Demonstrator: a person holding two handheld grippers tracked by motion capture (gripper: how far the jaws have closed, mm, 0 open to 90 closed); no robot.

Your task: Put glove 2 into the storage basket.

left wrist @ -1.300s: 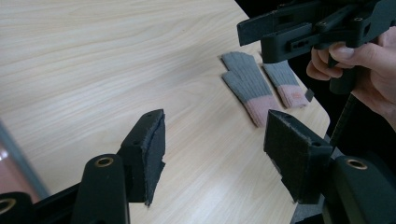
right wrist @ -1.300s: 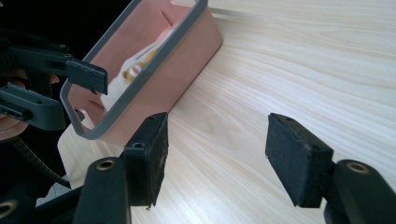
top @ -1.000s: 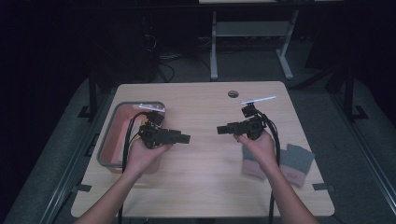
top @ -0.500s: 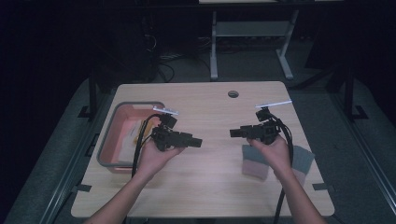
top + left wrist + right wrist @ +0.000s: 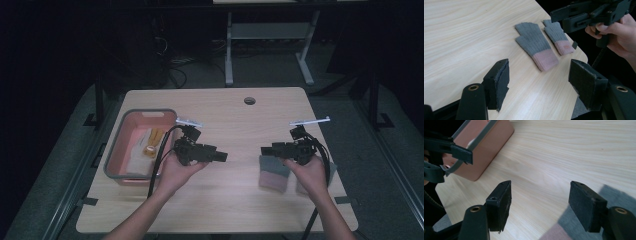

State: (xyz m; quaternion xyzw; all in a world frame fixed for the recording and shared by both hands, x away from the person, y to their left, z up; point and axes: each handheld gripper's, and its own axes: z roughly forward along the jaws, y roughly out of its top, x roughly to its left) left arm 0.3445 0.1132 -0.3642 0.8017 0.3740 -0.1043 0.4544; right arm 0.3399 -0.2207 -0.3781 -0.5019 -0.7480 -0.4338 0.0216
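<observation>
1. Both hands have been shifted toward the gloves' side of the bench since the earlier frame.
2. Left tongs [image 5: 222,157], whose jaws have just been opening, are held released beside the pink tub [image 5: 116,159].
3. Right tongs [image 5: 266,150] are held released, over the nearer glove [image 5: 273,173].
4. Two gloves [image 5: 537,45] lie flat on the bench [image 5: 240,205], side by side.

left tongs [image 5: 223,157], right tongs [image 5: 265,150], gloves [image 5: 273,173]
</observation>
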